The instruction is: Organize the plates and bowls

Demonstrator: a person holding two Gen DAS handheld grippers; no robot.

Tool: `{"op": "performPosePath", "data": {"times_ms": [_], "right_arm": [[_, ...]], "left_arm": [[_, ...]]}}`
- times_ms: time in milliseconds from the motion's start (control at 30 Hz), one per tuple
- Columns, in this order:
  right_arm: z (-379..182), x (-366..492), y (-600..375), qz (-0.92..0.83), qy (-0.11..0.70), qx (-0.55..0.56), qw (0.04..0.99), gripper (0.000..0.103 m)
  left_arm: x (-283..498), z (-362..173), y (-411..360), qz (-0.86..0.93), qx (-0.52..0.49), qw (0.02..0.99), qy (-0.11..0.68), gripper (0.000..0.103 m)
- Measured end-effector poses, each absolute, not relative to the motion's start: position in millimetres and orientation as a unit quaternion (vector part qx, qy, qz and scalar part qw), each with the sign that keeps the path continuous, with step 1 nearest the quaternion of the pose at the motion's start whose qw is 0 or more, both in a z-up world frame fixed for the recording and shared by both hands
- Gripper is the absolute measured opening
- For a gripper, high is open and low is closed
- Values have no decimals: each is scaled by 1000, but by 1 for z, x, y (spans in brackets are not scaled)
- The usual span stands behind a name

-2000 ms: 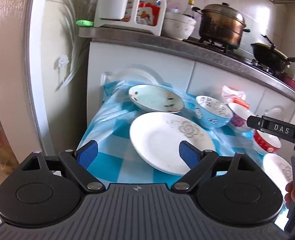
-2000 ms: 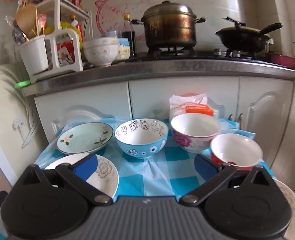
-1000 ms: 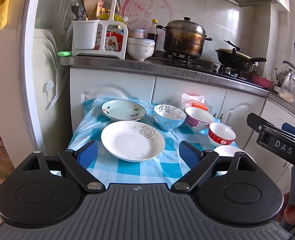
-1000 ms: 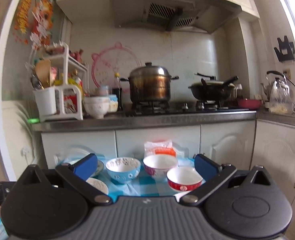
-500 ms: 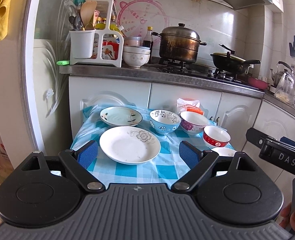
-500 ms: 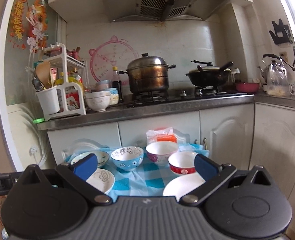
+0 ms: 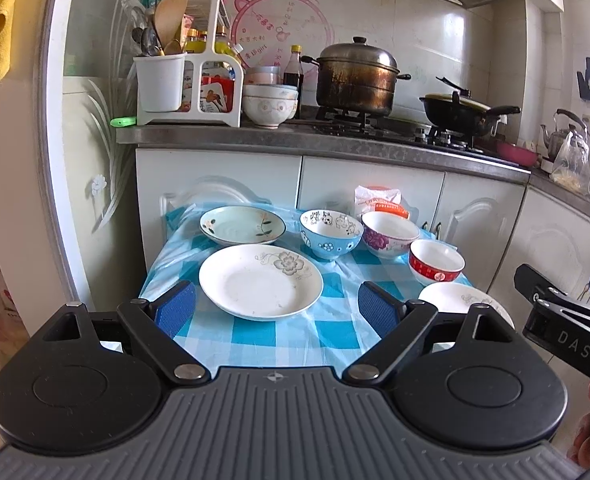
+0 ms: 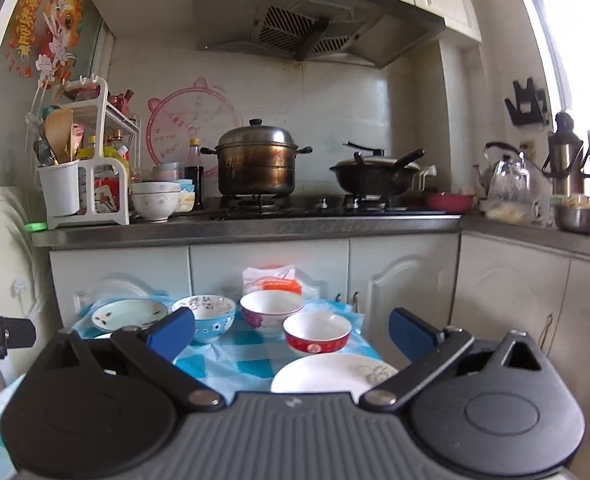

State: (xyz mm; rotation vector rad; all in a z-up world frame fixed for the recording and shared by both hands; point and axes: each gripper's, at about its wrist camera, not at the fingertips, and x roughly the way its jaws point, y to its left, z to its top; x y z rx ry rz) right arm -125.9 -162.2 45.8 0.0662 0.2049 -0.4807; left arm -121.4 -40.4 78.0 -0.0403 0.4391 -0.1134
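On a small table with a blue checked cloth (image 7: 327, 332) lie a large white flower plate (image 7: 260, 281), a pale green plate (image 7: 242, 225), a blue bowl (image 7: 330, 233), a purple-flower bowl (image 7: 390, 233), a red bowl (image 7: 435, 266) and a second white plate (image 7: 461, 300). My left gripper (image 7: 275, 310) is open and empty, held back from the table's near edge. My right gripper (image 8: 291, 330) is open and empty, also back from the table; the red bowl (image 8: 317, 332) and the second white plate (image 8: 331, 374) lie before it.
Behind the table stand white cabinets (image 7: 367, 188) and a counter with a utensil rack (image 7: 183, 80), stacked bowls (image 7: 270, 104), a steel pot (image 7: 355, 76) and a wok (image 7: 459, 114). An orange-white packet (image 7: 377, 200) lies at the table's back. A white wall (image 7: 11, 200) is left.
Both grippers have pulled back and risen away from the table over the two seconds, so the dishes look smaller and farther. The jaws stayed open. No dish has moved.
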Motion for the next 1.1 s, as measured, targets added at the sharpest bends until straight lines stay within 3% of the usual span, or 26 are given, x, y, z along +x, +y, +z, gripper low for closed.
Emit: {"op": "performPosePath", "data": {"times_ms": [700, 1100], "right_arm": [[8, -115, -151, -172, 213, 70, 959, 102], [-24, -153, -133, -162, 237, 93, 954, 102]], "left_arm": [[-105, 64, -39, -67, -18, 967, 245, 103], [-92, 51, -32, -68, -31, 962, 263, 103]]}}
